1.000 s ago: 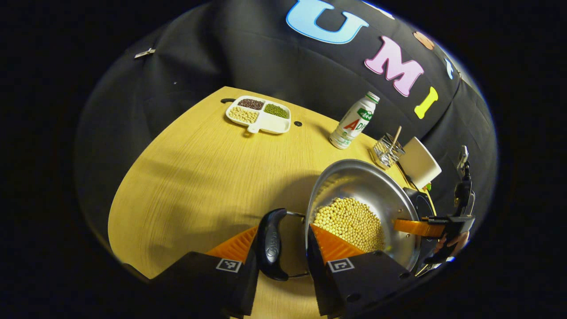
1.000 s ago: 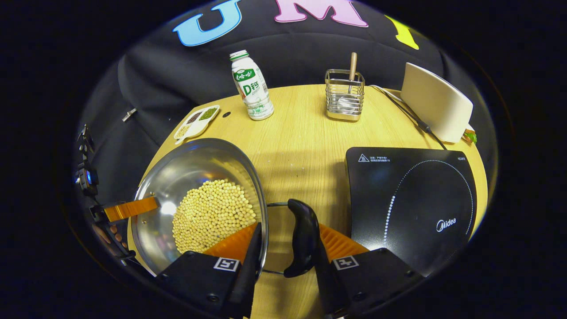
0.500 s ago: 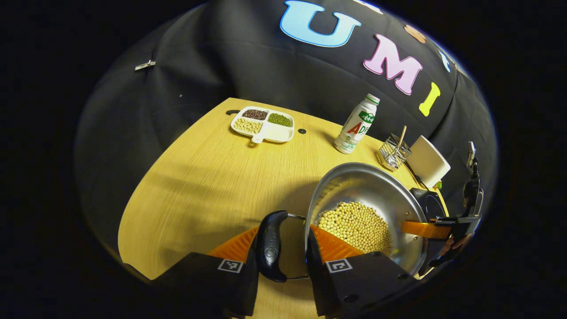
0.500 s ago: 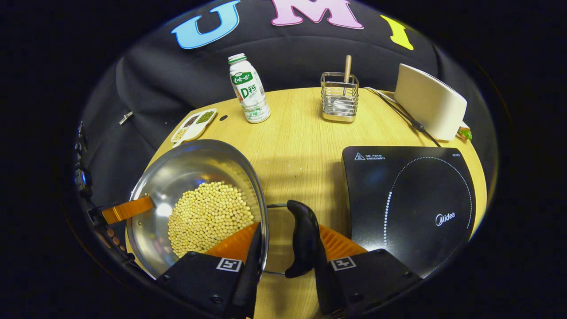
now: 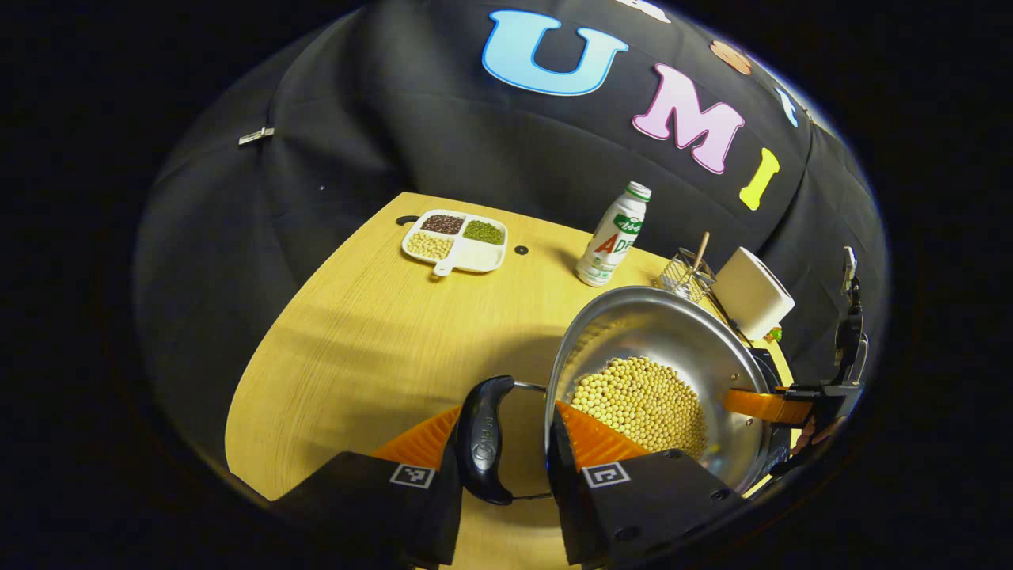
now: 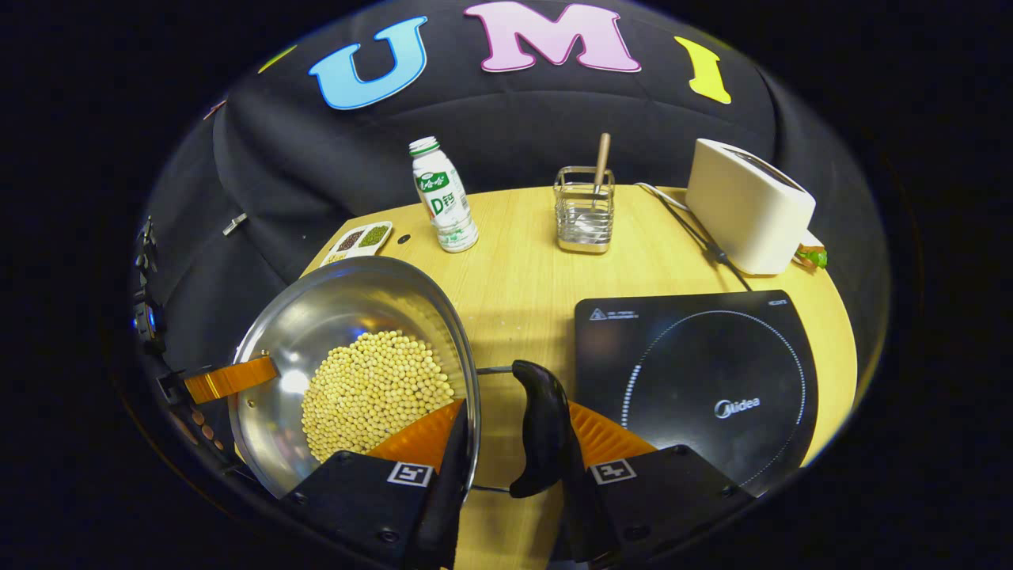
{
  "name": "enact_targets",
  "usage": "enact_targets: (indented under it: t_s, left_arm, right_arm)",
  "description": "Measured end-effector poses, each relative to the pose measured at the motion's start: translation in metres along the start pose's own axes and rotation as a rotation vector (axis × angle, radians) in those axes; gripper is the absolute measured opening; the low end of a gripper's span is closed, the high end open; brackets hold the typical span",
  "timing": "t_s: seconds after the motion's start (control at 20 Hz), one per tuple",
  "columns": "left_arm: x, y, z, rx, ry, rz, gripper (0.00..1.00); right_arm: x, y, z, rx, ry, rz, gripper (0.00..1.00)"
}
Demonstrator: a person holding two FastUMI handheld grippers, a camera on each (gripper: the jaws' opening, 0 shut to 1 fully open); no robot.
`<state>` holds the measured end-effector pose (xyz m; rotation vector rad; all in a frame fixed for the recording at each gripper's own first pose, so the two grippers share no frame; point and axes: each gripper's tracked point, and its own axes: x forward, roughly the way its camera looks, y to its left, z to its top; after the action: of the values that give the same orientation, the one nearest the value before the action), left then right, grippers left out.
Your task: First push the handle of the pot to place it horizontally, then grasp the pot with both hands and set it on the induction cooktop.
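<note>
Above a round wooden table in the booth, a steel pot half full of pale beans hangs between two hand-held grippers, apparently lifted clear of the wood, though neither view shows its underside. Left gripper has one finger outside the pot's left handle and the other inside the rim, the two clamped on the handle and wall between them. Right gripper is closed the same way across the right handle, one finger in the pot, one outside the grip. Both handles lie level, so the pushing step looks finished and the carry to the induction cooktop is in hand. That cooktop sits just right of the pot in the right gripper view, its ring bare. What the next move calls for, by this reading, is a level sideways travel with both grippers keeping pace, so the beans stay put, then an even lowering onto the marked ring before either grip lets go.

By count: one pot with two handles, one cooktop, one drink bottle, one wire holder with a single wooden-handled utensil standing in it, one white toaster with its cord, and one divided dish of four compartments, three filled and one seemingly empty.
</note>
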<state>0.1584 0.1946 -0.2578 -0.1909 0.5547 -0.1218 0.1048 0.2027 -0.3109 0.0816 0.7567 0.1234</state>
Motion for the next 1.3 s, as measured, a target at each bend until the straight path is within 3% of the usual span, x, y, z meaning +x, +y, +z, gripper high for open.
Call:
enact_targets:
  t_s: [0.1,0.3,0.35,0.4,0.45,0.6,0.9,0.95,1.05,1.3]
  left_arm:
    - [-0.005,-0.019,0.001,0.009,0.005,-0.004,0.53]
    - [-0.011,-0.067,0.001,0.004,0.007,-0.019,0.53]
    - [-0.012,-0.079,0.001,-0.002,0.007,-0.023,0.53]
    - [-0.014,-0.091,0.001,-0.003,0.006,-0.028,0.53]
    - [-0.014,-0.103,0.001,-0.003,0.005,-0.032,0.55]
    - [-0.013,-0.136,0.003,-0.001,0.001,-0.041,0.53]
    - [0.0,-0.192,0.0,0.01,0.002,-0.057,0.53]
    - [0.002,-0.202,-0.001,0.012,0.007,-0.059,0.53]
    - [0.01,-0.219,-0.004,0.012,0.012,-0.065,0.53]
    - [0.029,-0.255,-0.016,0.015,0.041,-0.076,0.53]
  right_arm:
    - [-0.013,-0.016,0.004,0.009,0.006,-0.002,0.57]
    - [-0.038,-0.055,0.016,0.008,-0.006,-0.013,0.57]
    - [-0.044,-0.065,0.019,0.01,-0.008,-0.015,0.53]
    - [-0.049,-0.075,0.022,0.011,-0.011,-0.017,0.57]
    - [-0.054,-0.086,0.026,0.01,-0.017,-0.02,0.53]
    - [-0.067,-0.115,0.036,0.015,-0.034,-0.027,0.57]
    - [-0.077,-0.172,0.044,0.025,-0.039,-0.037,0.57]
    - [-0.078,-0.181,0.046,0.026,-0.041,-0.04,0.53]
    - [-0.079,-0.2,0.047,0.029,-0.04,-0.045,0.57]
    - [-0.076,-0.242,0.045,0.047,-0.025,-0.06,0.57]
